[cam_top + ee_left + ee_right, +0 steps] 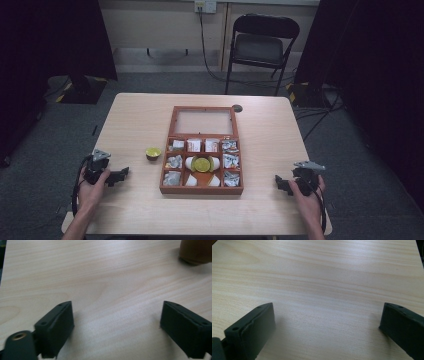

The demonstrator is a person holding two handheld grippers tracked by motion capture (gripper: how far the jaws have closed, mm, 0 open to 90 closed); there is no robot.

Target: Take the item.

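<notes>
Bare worktop (135,210) is lying open along the near edge, giving both claws room to slide sideways. The left claw (123,173) is facing a free stretch, with only the small cup (153,153) standing just beyond it, beside the wooden box (202,189). That box, with its raised lid (204,121) and filled compartments, is blocking the middle. The right claw (278,181) is looking across clear wood toward the box's right wall. Behind the worktop a folding chair (260,47) is standing well apart.
</notes>
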